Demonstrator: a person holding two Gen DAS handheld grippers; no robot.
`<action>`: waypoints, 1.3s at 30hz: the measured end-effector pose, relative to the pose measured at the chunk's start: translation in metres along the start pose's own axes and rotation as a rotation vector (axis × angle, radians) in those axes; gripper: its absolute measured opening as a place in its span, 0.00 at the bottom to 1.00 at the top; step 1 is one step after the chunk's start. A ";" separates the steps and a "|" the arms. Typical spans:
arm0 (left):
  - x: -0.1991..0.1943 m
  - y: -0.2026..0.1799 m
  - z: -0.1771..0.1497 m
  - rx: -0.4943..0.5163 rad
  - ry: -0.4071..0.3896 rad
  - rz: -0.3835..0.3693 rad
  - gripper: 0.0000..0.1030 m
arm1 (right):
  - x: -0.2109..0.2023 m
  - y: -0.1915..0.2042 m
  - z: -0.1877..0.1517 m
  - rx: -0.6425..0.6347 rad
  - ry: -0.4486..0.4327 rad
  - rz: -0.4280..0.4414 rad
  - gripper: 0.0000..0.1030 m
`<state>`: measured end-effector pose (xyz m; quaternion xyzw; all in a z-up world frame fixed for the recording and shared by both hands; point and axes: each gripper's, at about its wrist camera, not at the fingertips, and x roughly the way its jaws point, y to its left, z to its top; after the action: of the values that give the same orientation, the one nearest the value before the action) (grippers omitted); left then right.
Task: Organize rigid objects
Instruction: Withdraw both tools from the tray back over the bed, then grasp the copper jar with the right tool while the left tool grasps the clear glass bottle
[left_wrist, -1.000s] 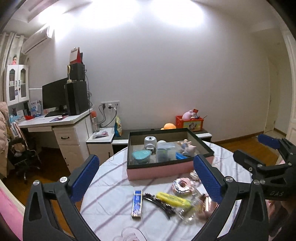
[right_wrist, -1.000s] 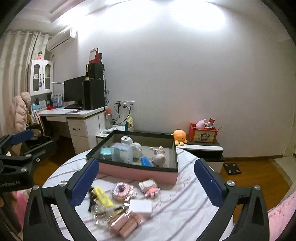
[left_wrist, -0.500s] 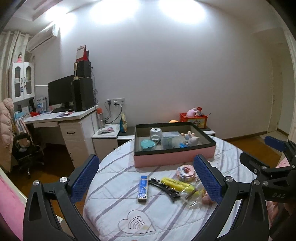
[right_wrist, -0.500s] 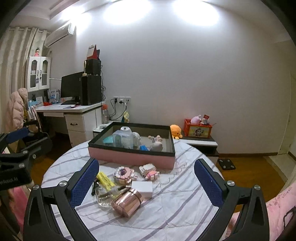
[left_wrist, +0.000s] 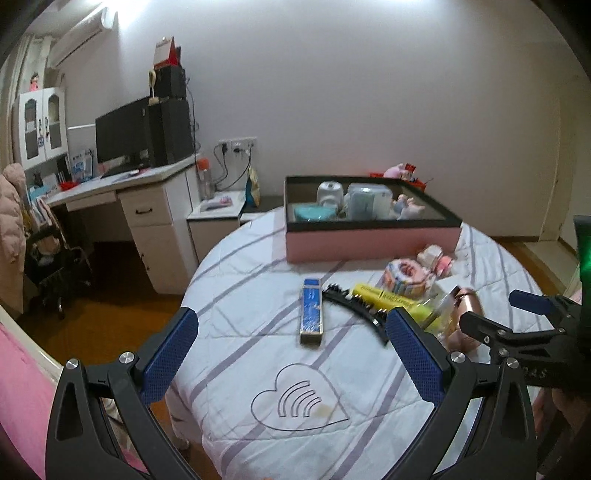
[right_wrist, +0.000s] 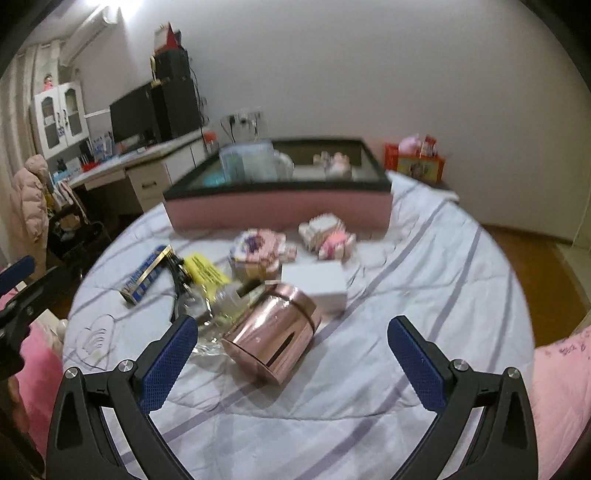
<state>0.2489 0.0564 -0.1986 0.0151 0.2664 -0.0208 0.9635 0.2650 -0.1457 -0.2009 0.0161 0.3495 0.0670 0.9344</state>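
Note:
A pink box with a black rim (left_wrist: 369, 243) (right_wrist: 280, 208) stands at the far side of a round table and holds several small items. In front of it lie a blue flat box (left_wrist: 311, 310) (right_wrist: 147, 273), a black hair comb (left_wrist: 354, 314), a yellow tube (left_wrist: 384, 295) (right_wrist: 205, 271), two block toys (right_wrist: 258, 251) (right_wrist: 327, 236), a white box (right_wrist: 314, 280) and a rose-gold cylinder (right_wrist: 273, 332) (left_wrist: 467, 306) on its side. My left gripper (left_wrist: 291, 354) is open and empty above the table's near edge. My right gripper (right_wrist: 291, 365) is open and empty, just short of the cylinder.
The table wears a white quilt with purple stripes (left_wrist: 295, 369). A white desk with a monitor (left_wrist: 122, 140) stands at the left. A chair (left_wrist: 55, 258) stands by it. Pink bedding (right_wrist: 561, 391) lies at the right. The right gripper also shows in the left wrist view (left_wrist: 517, 332).
Both grippers have pulled back from the pink box and tilted down toward the table. The loose items now sit closer and lower in view. The right gripper has come near the rose-gold cylinder.

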 end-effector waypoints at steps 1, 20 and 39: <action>0.002 0.001 0.000 -0.001 0.008 0.005 1.00 | 0.004 0.001 0.000 -0.001 0.013 -0.003 0.96; 0.035 -0.012 -0.004 0.009 0.092 -0.039 1.00 | 0.032 -0.021 0.008 0.014 0.117 0.044 0.47; 0.067 -0.123 -0.006 0.089 0.199 -0.176 0.94 | 0.009 -0.091 -0.004 0.079 0.084 0.065 0.47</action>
<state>0.2975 -0.0682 -0.2404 0.0365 0.3596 -0.1156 0.9252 0.2796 -0.2350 -0.2163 0.0614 0.3903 0.0838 0.9148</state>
